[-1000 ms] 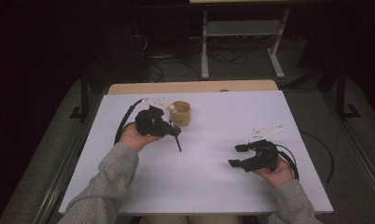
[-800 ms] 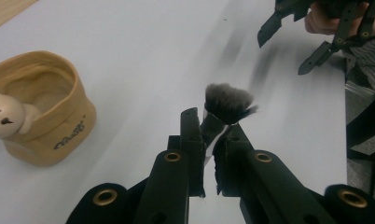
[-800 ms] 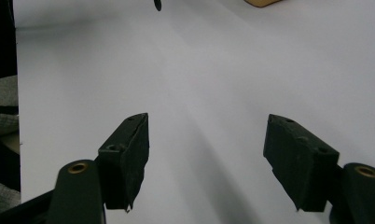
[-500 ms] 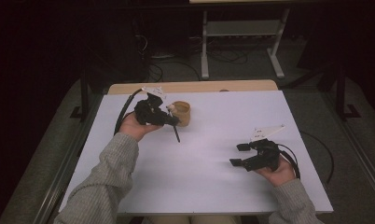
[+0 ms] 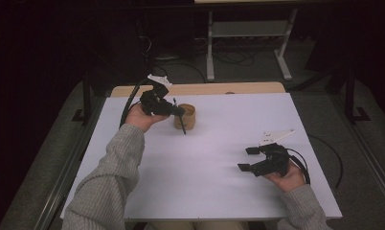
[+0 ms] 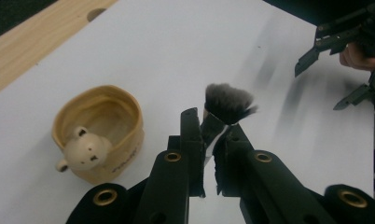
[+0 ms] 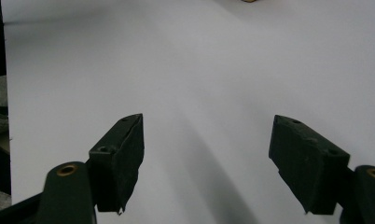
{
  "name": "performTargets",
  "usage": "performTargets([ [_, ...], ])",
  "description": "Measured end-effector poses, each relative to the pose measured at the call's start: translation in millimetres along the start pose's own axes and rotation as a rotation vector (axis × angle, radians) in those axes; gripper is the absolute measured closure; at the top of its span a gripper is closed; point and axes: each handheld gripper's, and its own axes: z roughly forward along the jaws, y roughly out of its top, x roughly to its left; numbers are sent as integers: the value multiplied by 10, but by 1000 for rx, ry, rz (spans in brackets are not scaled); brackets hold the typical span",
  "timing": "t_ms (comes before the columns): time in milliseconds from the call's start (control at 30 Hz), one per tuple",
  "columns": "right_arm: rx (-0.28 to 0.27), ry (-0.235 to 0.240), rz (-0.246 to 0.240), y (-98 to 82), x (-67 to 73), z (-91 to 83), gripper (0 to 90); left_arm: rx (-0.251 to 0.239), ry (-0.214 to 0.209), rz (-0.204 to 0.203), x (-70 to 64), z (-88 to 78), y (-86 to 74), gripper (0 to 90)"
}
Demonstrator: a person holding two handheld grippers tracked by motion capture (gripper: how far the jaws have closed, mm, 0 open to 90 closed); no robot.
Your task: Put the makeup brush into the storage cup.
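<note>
My left gripper (image 5: 175,111) is shut on a small brush (image 5: 182,126) and is held above the table right beside a tan cup (image 5: 186,116). In the left gripper view the jaws (image 6: 212,126) pinch the brush (image 6: 228,103) just below its dark, fluffy bristles. The cup (image 6: 99,133) is to their left, with a little bear figure on its rim. My right gripper (image 5: 245,159) rests low at the front right, open, with nothing between its fingers (image 7: 206,144).
The white tabletop (image 5: 219,143) ends at a wooden strip (image 5: 205,89) along its far edge. A metal stand (image 5: 248,33) and cables lie on the dark floor beyond. The right gripper (image 6: 318,88) appears far off in the left gripper view.
My left gripper has moved away from me with the brush, from the table's left middle up to the cup. The right gripper has barely shifted.
</note>
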Motion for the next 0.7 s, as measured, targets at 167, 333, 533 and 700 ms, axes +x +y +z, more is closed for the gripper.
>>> performTargets([
  [167,-13,-19,2,-10,-16,-32,244,-7,16,-5,48,-29,108,832],
  [333,-24,-30,10,-20,-41,-53,238,-7,31,-6,70,-29,210,832],
  [533,-26,-38,2,-22,-41,-42,229,-13,44,-11,124,-26,287,832],
  [700,-31,-45,7,-19,-46,-54,228,-24,63,-18,165,-36,351,832],
])
